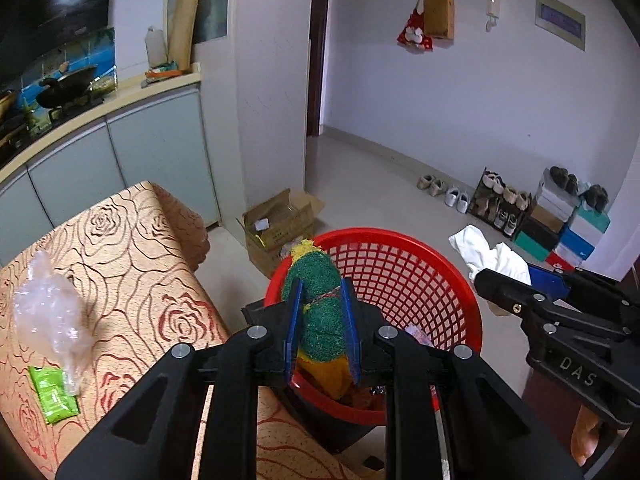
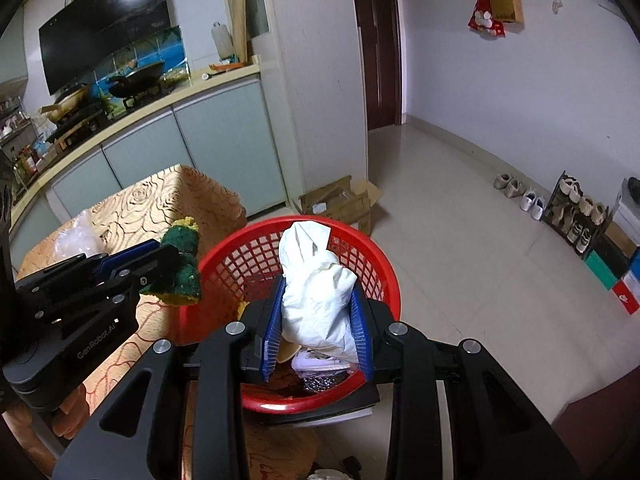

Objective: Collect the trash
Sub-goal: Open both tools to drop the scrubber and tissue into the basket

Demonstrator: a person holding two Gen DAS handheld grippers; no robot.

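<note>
Kitchen cabinets and a stove counter fill the far left, with a table (image 1: 120, 264) under a rose-patterned cloth in front of them. On that cloth lie a crumpled clear plastic bag (image 1: 48, 304) and a green packet (image 1: 54, 394); the packet's print is too small to read. Just right of the table stands a red mesh basket (image 1: 404, 276) on the floor, its lower part hidden behind the gripper frames. Inside it, paper scraps and something dark and glittery lie at the bottom, hard to identify. The left gripper (image 1: 322, 320) is clamped on a green and yellow scouring sponge (image 1: 320, 300), held at the basket's near-left rim. The right gripper (image 2: 318, 324) is closed around a bunched white tissue wad (image 2: 316, 300), held over the basket's opening. Behind the basket an open cardboard box (image 1: 280, 220) sits against the wall, its contents unclear. Farther right, shoes and stacked shoeboxes (image 1: 560, 220) line the wall, partly cut off by the lens edge.
</note>
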